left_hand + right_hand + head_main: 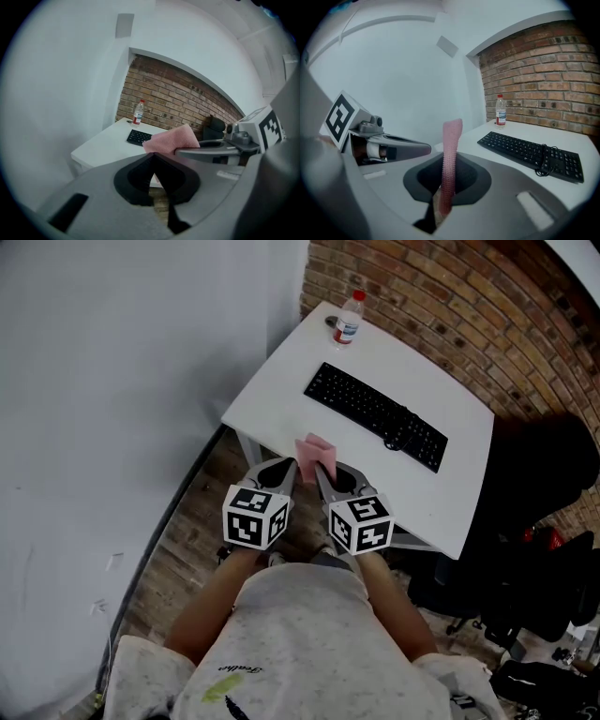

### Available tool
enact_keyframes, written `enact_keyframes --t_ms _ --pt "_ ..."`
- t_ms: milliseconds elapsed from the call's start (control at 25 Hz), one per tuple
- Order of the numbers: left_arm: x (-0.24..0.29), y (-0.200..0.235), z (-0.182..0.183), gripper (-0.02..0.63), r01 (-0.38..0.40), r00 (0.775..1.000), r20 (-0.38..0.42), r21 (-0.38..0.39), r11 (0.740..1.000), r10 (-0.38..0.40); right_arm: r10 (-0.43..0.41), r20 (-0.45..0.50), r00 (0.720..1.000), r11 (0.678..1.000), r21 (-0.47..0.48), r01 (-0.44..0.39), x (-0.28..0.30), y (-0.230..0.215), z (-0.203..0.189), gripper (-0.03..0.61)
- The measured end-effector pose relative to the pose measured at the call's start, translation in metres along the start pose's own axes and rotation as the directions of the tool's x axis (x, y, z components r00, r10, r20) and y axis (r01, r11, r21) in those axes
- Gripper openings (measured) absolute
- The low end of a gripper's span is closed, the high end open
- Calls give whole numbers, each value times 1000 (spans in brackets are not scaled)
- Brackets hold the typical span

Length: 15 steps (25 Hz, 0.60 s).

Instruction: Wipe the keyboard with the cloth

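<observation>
1. The left claw [289, 471] is shut, with nothing in it.
2. Just right of it, the right claw [321, 474] pinches the pink cloth [315, 450], which stands up over the desk's [281, 395] near edge.
3. Farther off lies the black keyboard [375, 414], apart from the cloth.

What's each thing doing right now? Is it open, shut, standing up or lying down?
cloth: pinched in the right gripper, standing upright, off the keyboard.
right gripper: fingers shut on the cloth.
left gripper: fingers shut, empty.
keyboard: lying flat on the table.
water bottle: upright, red cap on.
</observation>
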<state>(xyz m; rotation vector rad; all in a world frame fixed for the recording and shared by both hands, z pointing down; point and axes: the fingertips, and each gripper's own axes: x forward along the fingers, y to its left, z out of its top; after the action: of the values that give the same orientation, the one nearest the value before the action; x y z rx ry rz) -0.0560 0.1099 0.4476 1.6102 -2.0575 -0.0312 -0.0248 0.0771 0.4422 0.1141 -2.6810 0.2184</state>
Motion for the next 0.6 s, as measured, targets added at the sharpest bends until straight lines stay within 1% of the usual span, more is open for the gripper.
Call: enact_keyframes --t_ms 360,600 --pt "27 31 4 -5 -23 999 -27 -5 1000 23 0 -27 1000 999 -39 -1 48 -29 4 21" --pt "52 55 12 -5 -61 997 -45 -15 998 61 15 -61 998 998 -63 -19 87 -52 4 21"
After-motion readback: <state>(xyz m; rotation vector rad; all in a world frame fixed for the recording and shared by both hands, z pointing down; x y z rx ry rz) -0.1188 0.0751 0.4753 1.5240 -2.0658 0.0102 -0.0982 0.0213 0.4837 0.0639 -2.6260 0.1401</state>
